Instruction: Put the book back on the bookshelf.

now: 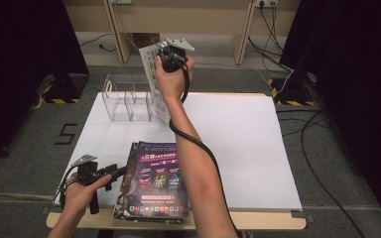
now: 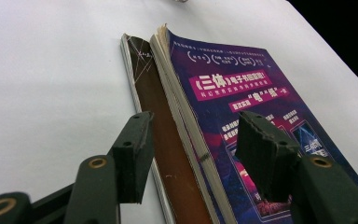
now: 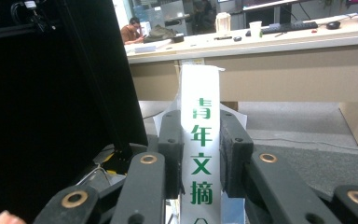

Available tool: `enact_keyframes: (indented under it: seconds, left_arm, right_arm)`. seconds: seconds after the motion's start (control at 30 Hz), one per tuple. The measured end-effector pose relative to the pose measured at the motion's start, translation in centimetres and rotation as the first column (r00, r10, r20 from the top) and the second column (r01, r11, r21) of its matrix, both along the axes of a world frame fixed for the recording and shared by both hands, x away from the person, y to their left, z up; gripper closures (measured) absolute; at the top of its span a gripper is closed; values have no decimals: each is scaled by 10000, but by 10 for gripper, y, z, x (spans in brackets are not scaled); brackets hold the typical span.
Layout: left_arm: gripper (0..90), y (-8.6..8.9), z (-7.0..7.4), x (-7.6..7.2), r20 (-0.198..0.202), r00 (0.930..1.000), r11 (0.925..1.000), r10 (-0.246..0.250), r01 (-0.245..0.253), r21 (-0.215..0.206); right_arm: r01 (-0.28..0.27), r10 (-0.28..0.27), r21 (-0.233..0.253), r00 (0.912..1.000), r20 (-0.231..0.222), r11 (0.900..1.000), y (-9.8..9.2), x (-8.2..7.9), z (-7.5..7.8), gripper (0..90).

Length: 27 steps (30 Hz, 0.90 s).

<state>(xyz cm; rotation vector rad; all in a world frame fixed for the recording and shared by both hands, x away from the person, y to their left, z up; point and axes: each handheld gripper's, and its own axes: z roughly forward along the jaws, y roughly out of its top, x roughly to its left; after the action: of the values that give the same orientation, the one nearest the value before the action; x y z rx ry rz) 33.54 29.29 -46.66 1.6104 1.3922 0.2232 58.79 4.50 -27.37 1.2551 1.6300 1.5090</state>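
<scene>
My right gripper (image 1: 164,58) is raised at the far side of the table, shut on a white magazine (image 1: 154,82) held upright above the clear acrylic rack (image 1: 129,101). In the right gripper view its white spine with green characters (image 3: 200,140) is clamped between the jaws of that right gripper (image 3: 200,154). A stack of magazines with a purple cover (image 1: 156,181) lies at the table's near edge. My left gripper (image 1: 120,172) is open at the stack's left edge. In the left gripper view the left gripper (image 2: 193,144) straddles the spines of the purple stack (image 2: 223,93), one jaw over the table, one over the cover.
The white tabletop (image 1: 248,144) stretches bare to the right of my forearm. A wooden desk (image 1: 188,20) stands behind the table, black curtains (image 1: 25,59) on both sides, cables (image 1: 317,163) on the floor at right. A "5" mark (image 1: 65,134) is on the floor at left.
</scene>
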Motion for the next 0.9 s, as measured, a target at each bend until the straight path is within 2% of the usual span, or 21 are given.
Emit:
enact_keyframes:
  seconds: [0.37, 0.53, 0.9]
  left_arm:
    - [454, 1, 1, 0, 88, 9999, 10000, 60, -60, -37]
    - [453, 1, 0, 0, 33, 10000, 10000, 3, -3, -44]
    - [453, 0, -1, 0, -10, 10000, 10000, -24, 24, -67]
  right_arm:
    - [69, -69, 26, 10000, -13, 10000, 3, 7, -2, 742]
    - [98, -98, 49, 9999, -107, 9999, 3, 10, -2, 742]
    - [135, -135, 12, 9999, -10, 9999, 5, 16, -3, 742]
